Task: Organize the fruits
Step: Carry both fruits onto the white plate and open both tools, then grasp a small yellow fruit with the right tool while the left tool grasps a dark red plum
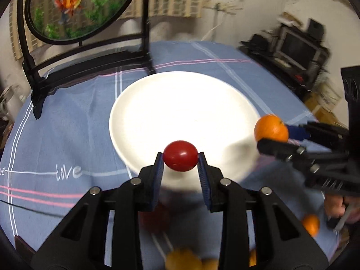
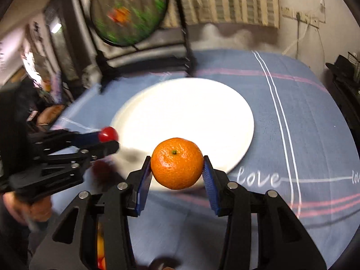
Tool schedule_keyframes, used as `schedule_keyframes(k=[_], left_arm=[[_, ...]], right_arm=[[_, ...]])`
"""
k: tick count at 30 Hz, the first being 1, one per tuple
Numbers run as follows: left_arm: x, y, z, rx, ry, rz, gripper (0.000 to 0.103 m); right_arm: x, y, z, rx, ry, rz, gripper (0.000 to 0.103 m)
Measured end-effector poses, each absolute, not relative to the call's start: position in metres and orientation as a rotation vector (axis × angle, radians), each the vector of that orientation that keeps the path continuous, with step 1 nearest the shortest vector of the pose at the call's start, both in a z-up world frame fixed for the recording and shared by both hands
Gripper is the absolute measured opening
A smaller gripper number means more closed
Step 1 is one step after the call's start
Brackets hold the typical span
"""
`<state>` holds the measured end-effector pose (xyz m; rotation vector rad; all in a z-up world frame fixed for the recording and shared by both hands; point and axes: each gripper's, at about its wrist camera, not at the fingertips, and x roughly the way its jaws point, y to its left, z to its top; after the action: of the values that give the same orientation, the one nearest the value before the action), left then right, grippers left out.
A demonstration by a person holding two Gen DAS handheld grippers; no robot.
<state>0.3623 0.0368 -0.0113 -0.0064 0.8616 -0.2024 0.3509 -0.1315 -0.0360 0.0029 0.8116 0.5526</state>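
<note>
Fruit still lies on the cloth closest in: blurred yellow-orange pieces [image 1: 183, 259] at the bottom of the left wrist view, another small orange [image 1: 311, 224] beside the hand [image 1: 337, 204] that carries the right tool, and a dark red blur under the left tool that may be one more tomato, though it is too smeared to tell. Just above these, the left gripper [image 1: 180, 157] is clamped on a small red tomato [image 1: 180, 156], its blue pads pressing both sides, and the fruit hangs over the near rim of the white plate [image 1: 135, 103]. The right gripper [image 2: 177, 165] is likewise clenched on a tangerine [image 2: 177, 163], stem end facing the camera, held above the plate's near edge. Seen from each other's cameras, the two tools come in from opposite sides, near each other but apart. The plate looks bare, so I judge the sorting barely begun: these two pieces are lifted and not yet set down, and the loose ones nearby remain to be fetched. Room is generous over the plate's wide flat middle, and the blue checked tablecloth [image 2: 303, 117] lies open to the right of it. Farther back, a black stand [image 1: 74, 60] with a round painted panel [image 1: 76, 6] rises just behind the plate's far rim, which limits reach that way, and beyond that the table edge falls away toward the wall.
</note>
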Motion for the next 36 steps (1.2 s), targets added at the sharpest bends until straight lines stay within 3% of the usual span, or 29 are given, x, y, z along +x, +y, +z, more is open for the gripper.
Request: schedule_keyframes(k=[12, 15, 17, 19, 21, 25, 29, 36], left_arm=[[0.412, 0.024, -0.049, 0.078, 0.982, -0.096, 0.031], [0.414, 0.021, -0.051, 0.094, 0.983, -0.088, 0.033], [0.411, 0.021, -0.050, 0.102, 0.976, -0.065, 0.057], [0.402, 0.023, -0.040, 0.140, 0.932, -0.001, 0.073], [0.387, 0.025, -0.022, 0.146, 0.888, -0.003, 0.076], [0.337, 0.029, 0.013, 0.154, 0.787, 0.026, 0.094], [0.272, 0.029, 0.018, 0.108, 0.783, 0.018, 0.096], [0.162, 0.004, -0.021, 0.015, 0.787, -0.084, 0.096]], right_arm=[[0.402, -0.103, -0.073, -0.145, 0.936, 0.517, 0.045], [0.401, -0.099, -0.076, -0.172, 0.937, 0.518, 0.049], [0.399, -0.097, -0.076, -0.196, 0.936, 0.511, 0.055], [0.394, -0.099, -0.071, -0.201, 0.931, 0.509, 0.059], [0.385, -0.106, -0.060, -0.190, 0.916, 0.512, 0.061], [0.328, -0.131, -0.023, -0.179, 0.794, 0.542, 0.064], [0.260, -0.168, -0.016, -0.115, 0.729, 0.558, 0.064], [0.175, -0.207, -0.052, -0.094, 0.714, 0.510, 0.064]])
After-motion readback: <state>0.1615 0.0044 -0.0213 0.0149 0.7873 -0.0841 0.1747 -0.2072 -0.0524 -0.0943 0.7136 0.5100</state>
